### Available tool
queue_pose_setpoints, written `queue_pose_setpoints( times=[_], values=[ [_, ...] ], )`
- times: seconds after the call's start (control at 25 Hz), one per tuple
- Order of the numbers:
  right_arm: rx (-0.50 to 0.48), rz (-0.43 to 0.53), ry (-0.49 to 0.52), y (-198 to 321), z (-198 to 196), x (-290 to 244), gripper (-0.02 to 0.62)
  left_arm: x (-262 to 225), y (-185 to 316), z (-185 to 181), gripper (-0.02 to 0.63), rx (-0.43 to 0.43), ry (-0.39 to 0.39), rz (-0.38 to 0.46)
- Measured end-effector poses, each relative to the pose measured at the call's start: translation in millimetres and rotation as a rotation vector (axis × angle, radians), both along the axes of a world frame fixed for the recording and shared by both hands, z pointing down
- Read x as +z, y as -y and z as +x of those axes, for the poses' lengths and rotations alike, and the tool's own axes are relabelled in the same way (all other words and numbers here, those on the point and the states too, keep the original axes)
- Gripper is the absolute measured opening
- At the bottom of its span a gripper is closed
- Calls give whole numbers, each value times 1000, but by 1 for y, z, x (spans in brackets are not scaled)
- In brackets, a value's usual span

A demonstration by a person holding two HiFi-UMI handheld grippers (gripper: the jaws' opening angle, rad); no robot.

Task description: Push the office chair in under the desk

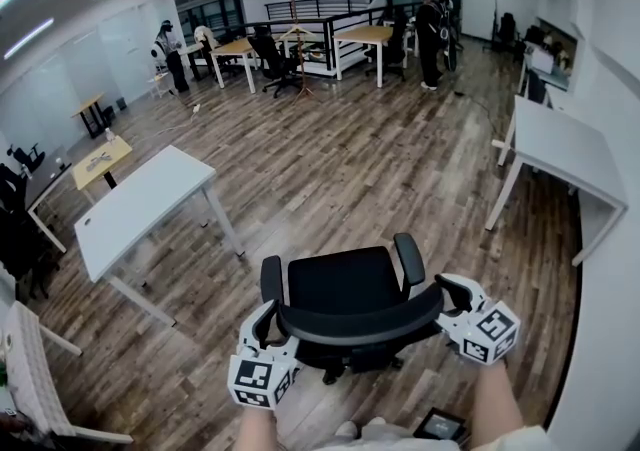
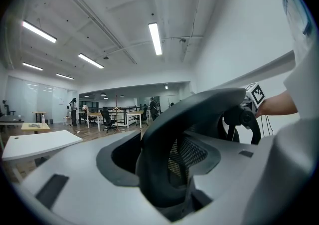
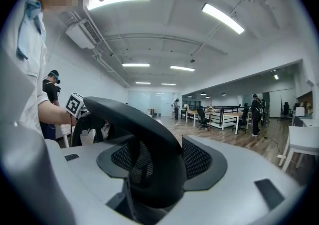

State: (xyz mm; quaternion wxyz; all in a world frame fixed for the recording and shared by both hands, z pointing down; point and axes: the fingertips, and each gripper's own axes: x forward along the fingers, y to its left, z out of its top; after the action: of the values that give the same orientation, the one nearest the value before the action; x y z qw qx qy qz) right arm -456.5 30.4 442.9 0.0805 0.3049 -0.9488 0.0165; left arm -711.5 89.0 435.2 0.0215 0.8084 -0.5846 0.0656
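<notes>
A black office chair (image 1: 345, 279) stands on the wood floor right in front of me, its seat facing away. My left gripper (image 1: 268, 324) grips the left end of the curved backrest (image 1: 360, 324). In the left gripper view the black rim (image 2: 159, 169) fills the gap between the jaws. My right gripper (image 1: 445, 291) straddles the backrest's right end. There the rim (image 3: 159, 169) lies between wide jaws, and the textured pads (image 3: 197, 158) still show beside it. A white desk (image 1: 140, 204) stands ahead to the left, and another white desk (image 1: 560, 144) is at the right wall.
A small yellow table (image 1: 100, 161) is beyond the left desk. Part of a white table (image 1: 35, 379) shows at the near left. Far back are more desks and chairs (image 1: 275, 59), a railing, and people standing (image 1: 430, 34). My feet and a dark object (image 1: 440, 426) are on the floor below.
</notes>
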Motion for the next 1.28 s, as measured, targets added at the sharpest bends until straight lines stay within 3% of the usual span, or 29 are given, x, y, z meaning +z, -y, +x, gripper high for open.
queue_pose_setpoints(
  times=[0.48, 1.28],
  values=[
    [98, -21, -8, -3, -4, -2, 268, -4, 13, -5, 227, 78, -23, 0],
    [440, -10, 1, -51, -46, -3, 266, -1, 45, -43, 227, 446, -7, -31]
  ],
)
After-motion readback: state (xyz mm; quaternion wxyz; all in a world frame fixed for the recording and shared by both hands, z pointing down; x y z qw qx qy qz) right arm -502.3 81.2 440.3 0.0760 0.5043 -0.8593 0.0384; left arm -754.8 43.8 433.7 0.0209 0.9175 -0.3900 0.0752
